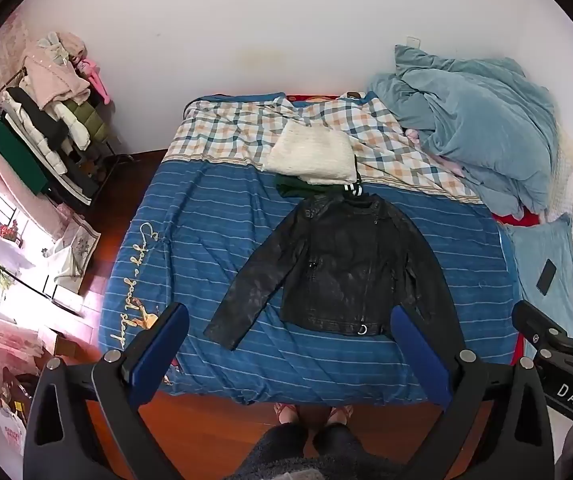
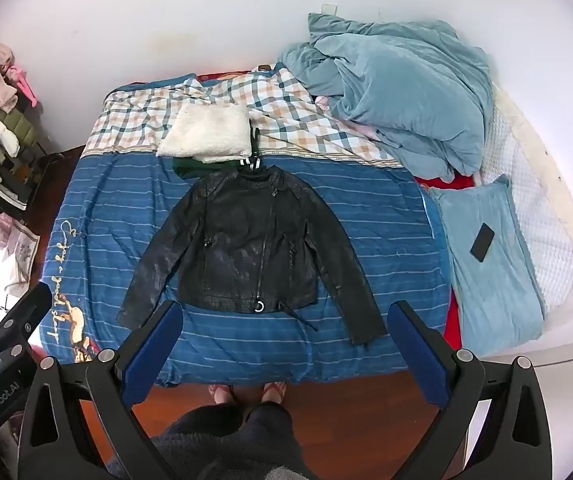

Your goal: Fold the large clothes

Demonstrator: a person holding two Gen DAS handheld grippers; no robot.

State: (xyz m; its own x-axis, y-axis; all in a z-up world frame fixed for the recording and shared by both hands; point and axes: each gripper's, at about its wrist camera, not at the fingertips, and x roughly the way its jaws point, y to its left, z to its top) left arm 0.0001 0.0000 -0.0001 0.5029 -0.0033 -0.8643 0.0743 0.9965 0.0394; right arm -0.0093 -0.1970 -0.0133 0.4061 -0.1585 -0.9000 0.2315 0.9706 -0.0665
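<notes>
Nearest the lens: left gripper (image 1: 288, 344) and right gripper (image 2: 284, 340), both with blue-padded jaws spread wide, holding nothing, raised above the near edge of the bed (image 1: 206, 240).

Risks, as judgement: stiff, slick leather likely to slide out from a shallow pinch; a sleeve dragged across the striped blue cover (image 2: 366, 216) could bunch that cover and skew the fold; a thick hem with its belt ring (image 2: 260, 307) may spring back open; a high lift could pull the collar into the folded white knit (image 2: 206, 136) and green garment (image 2: 190, 169) touching it at the far side.

Black leather jacket (image 2: 246, 240): flat, front up, zipped on a diagonal, centred on the blue cover, collar toward the far edge, hem toward the near edge, both sleeves angled outward and down, surface scuffed and shiny. Right cuff close to the near edge.
</notes>
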